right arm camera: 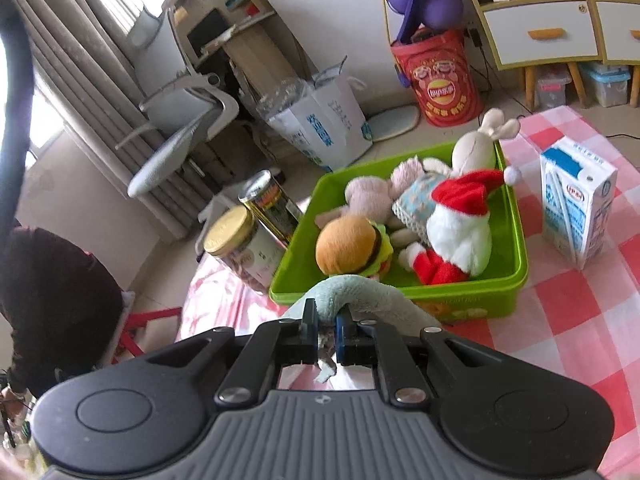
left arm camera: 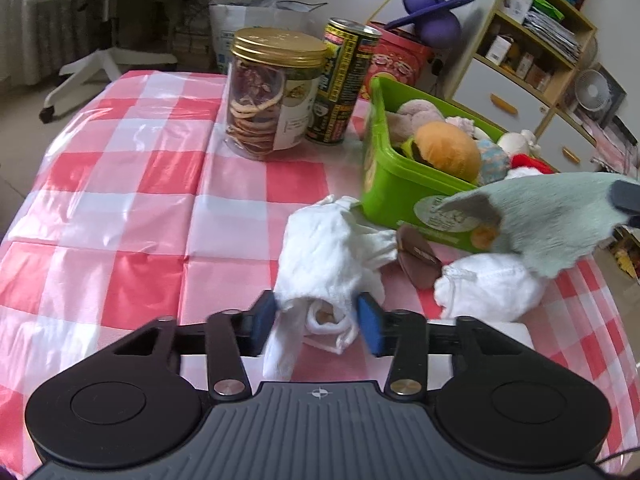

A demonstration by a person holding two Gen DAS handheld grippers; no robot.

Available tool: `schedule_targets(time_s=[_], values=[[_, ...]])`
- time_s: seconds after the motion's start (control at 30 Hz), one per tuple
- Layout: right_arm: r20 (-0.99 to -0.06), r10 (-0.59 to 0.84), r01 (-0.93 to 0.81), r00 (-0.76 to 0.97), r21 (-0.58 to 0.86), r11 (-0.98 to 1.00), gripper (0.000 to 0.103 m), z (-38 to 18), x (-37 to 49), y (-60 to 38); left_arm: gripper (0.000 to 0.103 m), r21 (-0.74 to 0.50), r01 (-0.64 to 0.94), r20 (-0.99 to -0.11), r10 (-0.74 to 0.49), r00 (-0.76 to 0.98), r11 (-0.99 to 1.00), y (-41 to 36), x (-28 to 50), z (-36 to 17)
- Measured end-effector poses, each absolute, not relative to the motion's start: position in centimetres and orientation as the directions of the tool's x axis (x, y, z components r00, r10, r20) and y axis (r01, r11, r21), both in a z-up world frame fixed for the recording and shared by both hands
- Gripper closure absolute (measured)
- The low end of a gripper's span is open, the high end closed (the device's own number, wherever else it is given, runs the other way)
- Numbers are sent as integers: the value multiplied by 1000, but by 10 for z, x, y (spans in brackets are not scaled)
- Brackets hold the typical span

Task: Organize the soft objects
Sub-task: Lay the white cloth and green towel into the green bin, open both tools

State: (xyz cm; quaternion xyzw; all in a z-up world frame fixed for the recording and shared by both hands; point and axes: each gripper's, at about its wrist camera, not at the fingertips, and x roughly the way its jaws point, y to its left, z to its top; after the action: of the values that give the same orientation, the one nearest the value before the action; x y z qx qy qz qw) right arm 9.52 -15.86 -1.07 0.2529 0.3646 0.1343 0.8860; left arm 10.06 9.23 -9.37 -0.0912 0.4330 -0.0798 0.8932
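Observation:
In the left wrist view my left gripper (left arm camera: 316,316) is closed on a crumpled white sock (left arm camera: 328,256) lying on the checked tablecloth, with both blue pads against its near end. A second white bundle (left arm camera: 488,288) lies to the right, beside a small brown piece (left arm camera: 416,260). My right gripper (right arm camera: 326,324) is shut on a pale green plush cloth (right arm camera: 360,292), held above the table just in front of the green bin (right arm camera: 516,240). The same cloth (left arm camera: 552,220) hangs at the right of the left wrist view. The bin (left arm camera: 384,184) holds a burger plush (right arm camera: 348,244), a Santa doll (right arm camera: 460,232) and a rabbit plush (right arm camera: 476,148).
A gold-lidded jar (left arm camera: 272,92) and a tall can (left arm camera: 340,84) stand left of the bin. A milk carton (right arm camera: 576,204) stands on its right. Beyond the table are an office chair (right arm camera: 184,120), paper bags (right arm camera: 320,120), a red barrel (right arm camera: 440,80) and shelves (left arm camera: 532,40). A person (right arm camera: 52,300) is at the left.

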Motion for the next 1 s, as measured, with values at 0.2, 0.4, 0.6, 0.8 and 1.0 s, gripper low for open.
schedule_targets(time_s=[0.2,0.4,0.6,0.8,1.0], values=[[-515,419,-62,748,573,817,103,2,91,-171,93,-248,23,-759,-209,617,969,93,105,-88],[-474,389,-30,790,604,796,103,9,88,-191,96,-258,8,-737,-202,645,966,96,98,-70],[-458,353,15,815,627,779,103,10,88,-207,96,-286,9,-689,-212,694,958,103,90,-46],[-466,318,52,825,624,780,103,7,92,-219,96,-307,76,-650,-267,711,949,94,90,-23],[-481,308,79,821,631,772,103,0,100,-228,96,-308,156,-656,-328,679,939,68,102,-14]])
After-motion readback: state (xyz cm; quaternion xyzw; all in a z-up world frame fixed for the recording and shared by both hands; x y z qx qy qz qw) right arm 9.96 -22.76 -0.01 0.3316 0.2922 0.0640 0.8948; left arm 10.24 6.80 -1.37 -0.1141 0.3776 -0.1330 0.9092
